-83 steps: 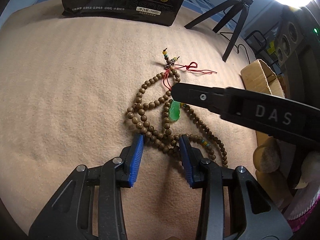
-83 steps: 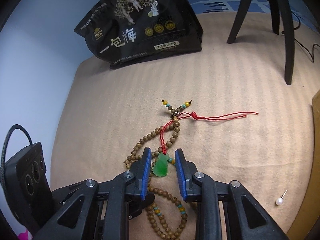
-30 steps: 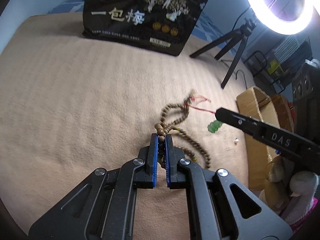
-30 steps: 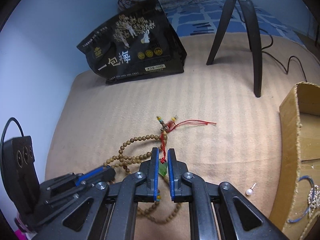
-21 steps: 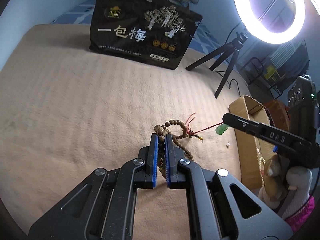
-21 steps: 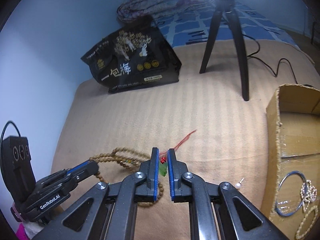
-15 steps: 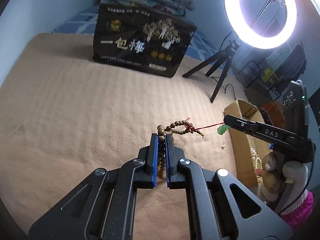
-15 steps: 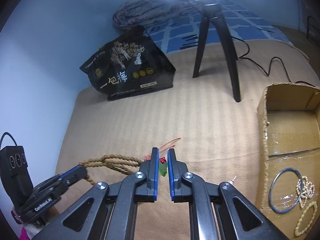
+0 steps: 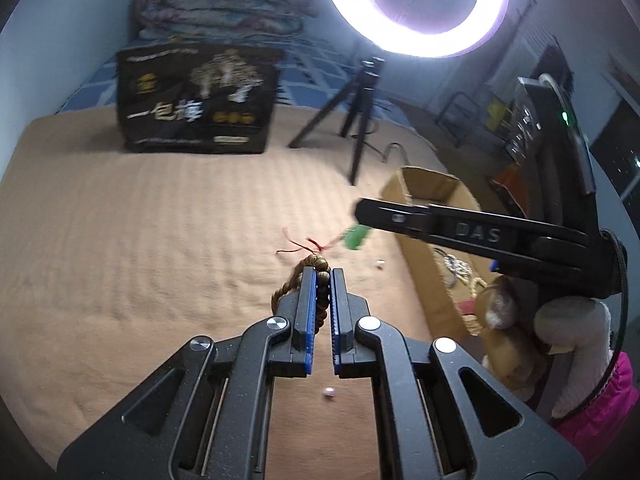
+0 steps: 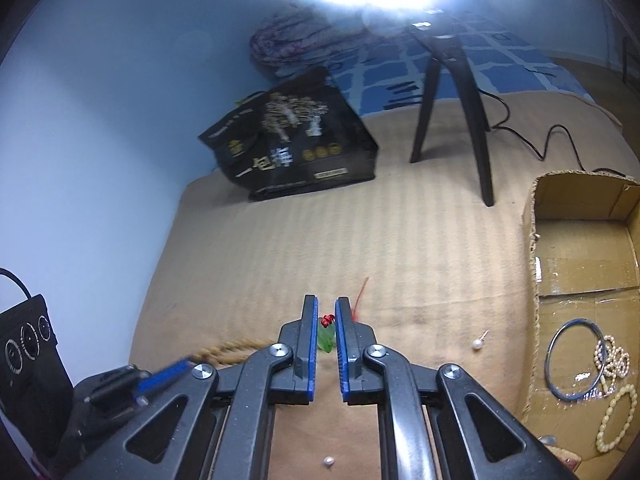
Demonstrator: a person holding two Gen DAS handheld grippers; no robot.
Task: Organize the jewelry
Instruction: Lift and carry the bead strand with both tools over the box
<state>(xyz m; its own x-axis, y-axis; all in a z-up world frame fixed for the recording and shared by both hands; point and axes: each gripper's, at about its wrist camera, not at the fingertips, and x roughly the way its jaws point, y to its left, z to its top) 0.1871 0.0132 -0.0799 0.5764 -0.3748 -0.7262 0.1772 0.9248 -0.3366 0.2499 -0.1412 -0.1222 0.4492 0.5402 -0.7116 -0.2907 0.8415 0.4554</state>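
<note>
My left gripper point(image 9: 322, 273) is shut on a brown wooden bead necklace point(image 9: 314, 261), lifted above the tan blanket point(image 9: 140, 240). My right gripper point(image 10: 326, 305) is shut on the green jade pendant point(image 10: 326, 338) on its red cord point(image 10: 327, 321). In the left wrist view the right gripper point(image 9: 360, 212) holds the pendant point(image 9: 356, 237) just left of the cardboard box point(image 9: 420, 216). The bead strand point(image 10: 232, 349) trails to the left gripper in the right wrist view. The box point(image 10: 576, 256) holds a blue bangle point(image 10: 576, 360) and pearl bracelets point(image 10: 610, 356).
A black snack bag point(image 9: 196, 116) stands at the back of the blanket beside a tripod point(image 9: 356, 108) under a ring light point(image 9: 416, 4). Loose pearl earrings point(image 10: 478, 344) and a pearl bead point(image 9: 329, 391) lie on the blanket. Plush toys point(image 9: 560, 340) sit right of the box.
Both grippers have risen with the necklace and pendant and moved right, toward the cardboard box. The beads now hang clear of the blanket.
</note>
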